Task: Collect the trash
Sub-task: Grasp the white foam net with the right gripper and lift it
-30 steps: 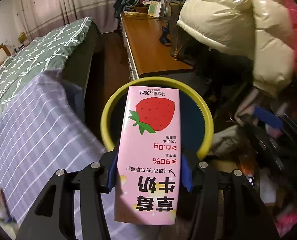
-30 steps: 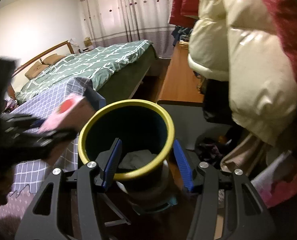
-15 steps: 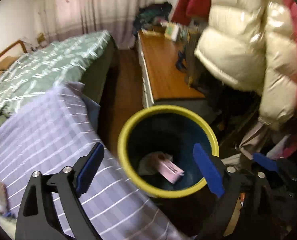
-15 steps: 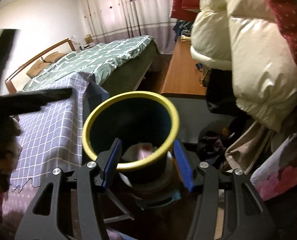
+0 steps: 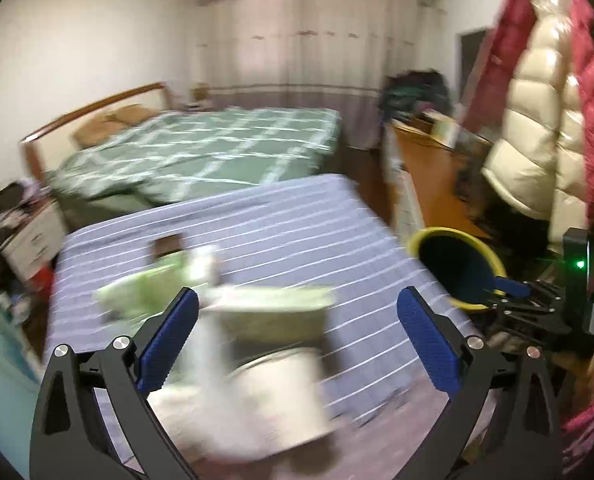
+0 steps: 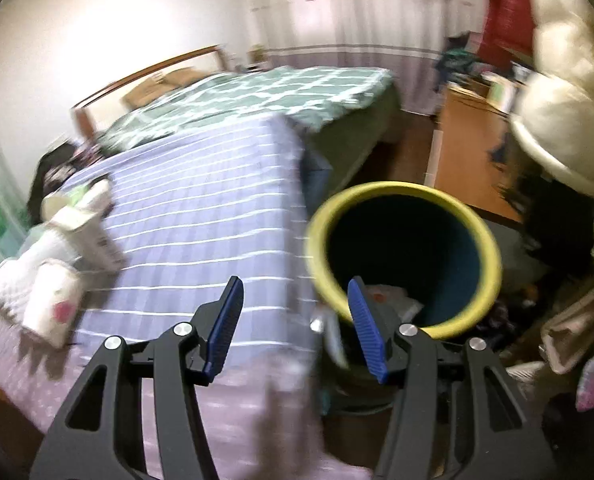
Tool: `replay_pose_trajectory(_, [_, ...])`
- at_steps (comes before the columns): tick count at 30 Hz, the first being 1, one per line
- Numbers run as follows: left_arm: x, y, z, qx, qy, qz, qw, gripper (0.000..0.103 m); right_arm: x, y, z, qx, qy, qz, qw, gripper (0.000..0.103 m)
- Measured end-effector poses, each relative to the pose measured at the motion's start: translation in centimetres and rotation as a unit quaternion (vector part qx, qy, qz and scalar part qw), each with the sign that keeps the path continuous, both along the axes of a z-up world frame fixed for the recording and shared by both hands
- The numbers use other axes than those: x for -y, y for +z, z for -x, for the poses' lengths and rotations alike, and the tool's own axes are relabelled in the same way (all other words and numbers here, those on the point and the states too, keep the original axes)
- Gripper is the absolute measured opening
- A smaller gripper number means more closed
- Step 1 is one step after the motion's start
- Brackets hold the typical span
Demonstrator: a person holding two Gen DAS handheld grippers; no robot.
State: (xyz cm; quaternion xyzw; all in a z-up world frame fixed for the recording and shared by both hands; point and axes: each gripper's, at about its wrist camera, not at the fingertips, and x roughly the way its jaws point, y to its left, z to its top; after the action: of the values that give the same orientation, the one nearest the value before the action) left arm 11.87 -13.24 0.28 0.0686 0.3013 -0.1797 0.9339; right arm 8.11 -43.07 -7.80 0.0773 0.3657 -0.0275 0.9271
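The yellow-rimmed dark blue trash bin [image 6: 403,256] stands beside a table with a purple striped cloth [image 6: 201,220]; it also shows in the left wrist view [image 5: 455,268]. Trash lies inside the bin [image 6: 393,300]. My left gripper [image 5: 297,340] is open and empty above blurred trash on the table: a white cup [image 5: 273,396] and green-white packaging [image 5: 273,308]. My right gripper [image 6: 295,320] is open and empty, its right finger over the bin's near rim. White cartons and wrappers [image 6: 65,264] lie at the table's left.
A bed with a green patterned cover [image 5: 201,152] lies behind the table. A wooden desk [image 5: 433,176] stands at the right. Puffy white and red coats [image 5: 545,120] hang above the bin. Clutter lies on the floor at the right [image 6: 569,328].
My left gripper opened and dropped the pink strawberry milk carton into the bin, then swung left over the table. My right gripper let go of the bin and shifted left.
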Motion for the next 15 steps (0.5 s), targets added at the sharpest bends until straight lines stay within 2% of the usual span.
replay_pose_trajectory(3, [-6.0,0.3,1.9,0.019,0.069,-0.003,0.9975,0.098,-4.5,0.4,-1.2,0.001,0.057,-0.002,0.998,0.052])
replay_pose_trajectory(6, [-11.2,0.2,3.6,0.032,0.135,-0.016,0.9903,0.098,-9.4,0.7,-2.0,0.002,0.116,-0.006,0.993,0.052])
replay_pose_trajectory(8, [-14.8,-0.3,4.6,0.027,0.167,-0.007,0.9856,0.098,-12.3,1.0,-2.0,0.006,0.151,-0.010,0.988,0.052])
replay_pose_trajectory(12, [-18.5,-1.4,5.9,0.016,0.193,0.003,0.9810,0.098,-18.7,1.9,-0.8,0.020,0.236,-0.020,0.971,0.052])
replay_pose_trajectory(15, [-19.5,-1.8,6.5,0.019,0.194,0.005,0.9807,0.098,-22.2,2.1,0.1,0.022,0.275,-0.018,0.961,0.052])
